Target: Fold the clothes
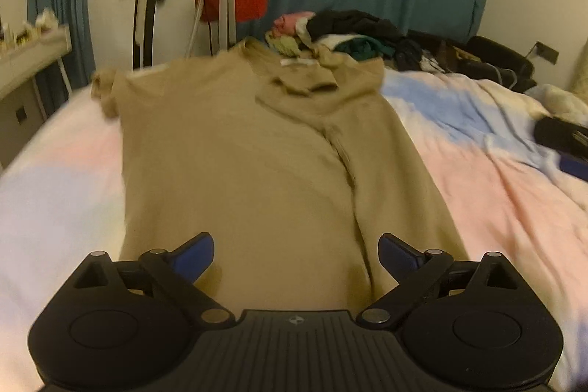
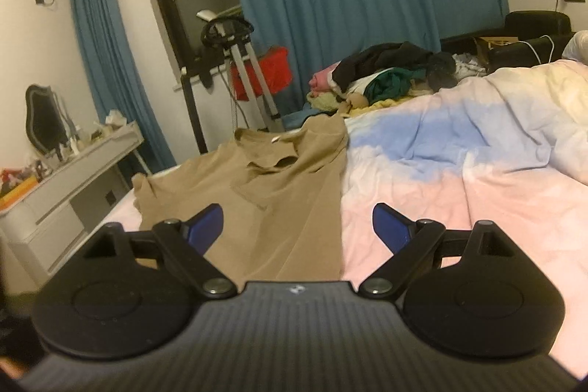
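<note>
The tan shirt [image 1: 239, 153] lay flat on the bed [image 1: 496, 179] with its right side already folded in, the left sleeve unfolded, while both the left gripper [image 1: 296, 254] and right gripper [image 2: 297, 226] hovered spread and empty.

The left gripper [image 1: 296, 254] hangs above the near hem of a tan shirt [image 1: 235, 164], with its jaws wide apart and holding nothing. The shirt lies flat on the pastel bedsheet [image 1: 488, 179] (right side folded inward). A pile of clothes [image 1: 341, 33] sits behind it.
</note>
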Action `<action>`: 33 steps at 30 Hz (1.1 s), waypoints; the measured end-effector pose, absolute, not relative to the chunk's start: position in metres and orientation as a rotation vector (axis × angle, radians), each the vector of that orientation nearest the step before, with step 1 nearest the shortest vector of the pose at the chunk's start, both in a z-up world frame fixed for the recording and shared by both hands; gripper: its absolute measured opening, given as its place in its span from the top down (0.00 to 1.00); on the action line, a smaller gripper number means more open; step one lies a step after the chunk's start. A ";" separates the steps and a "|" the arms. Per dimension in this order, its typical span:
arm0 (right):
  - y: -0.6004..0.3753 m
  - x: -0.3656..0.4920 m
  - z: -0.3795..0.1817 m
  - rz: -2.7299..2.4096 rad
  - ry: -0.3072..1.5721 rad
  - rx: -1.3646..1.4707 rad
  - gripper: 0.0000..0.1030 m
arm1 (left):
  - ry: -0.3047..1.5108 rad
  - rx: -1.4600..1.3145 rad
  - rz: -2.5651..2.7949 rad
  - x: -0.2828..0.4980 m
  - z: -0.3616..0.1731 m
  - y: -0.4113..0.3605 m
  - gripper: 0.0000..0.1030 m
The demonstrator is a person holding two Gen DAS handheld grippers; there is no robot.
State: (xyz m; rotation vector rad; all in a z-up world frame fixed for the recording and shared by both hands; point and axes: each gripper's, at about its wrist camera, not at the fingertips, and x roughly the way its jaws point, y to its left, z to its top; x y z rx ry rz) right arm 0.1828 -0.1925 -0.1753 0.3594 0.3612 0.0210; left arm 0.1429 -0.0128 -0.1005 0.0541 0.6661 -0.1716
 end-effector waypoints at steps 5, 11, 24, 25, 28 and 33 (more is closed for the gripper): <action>-0.205 0.199 -0.192 -0.043 0.377 0.425 0.13 | 0.583 0.224 -0.165 0.219 -0.108 -0.046 0.02; -0.218 0.234 -0.218 -0.126 0.397 0.458 0.13 | 0.512 0.431 -0.161 0.321 -0.133 -0.096 0.02; -0.231 0.274 -0.255 -0.195 0.410 0.476 0.13 | 0.468 0.260 -0.081 0.459 -0.149 -0.093 0.01; -0.232 0.276 -0.257 -0.195 0.415 0.481 0.13 | 0.467 0.247 -0.059 0.464 -0.147 -0.087 0.01; -0.234 0.279 -0.262 -0.198 0.424 0.500 0.13 | 0.488 0.277 0.092 0.485 -0.146 -0.069 0.01; -0.235 0.275 -0.260 -0.203 0.418 0.508 0.13 | 0.525 0.277 0.325 0.510 -0.141 -0.035 0.03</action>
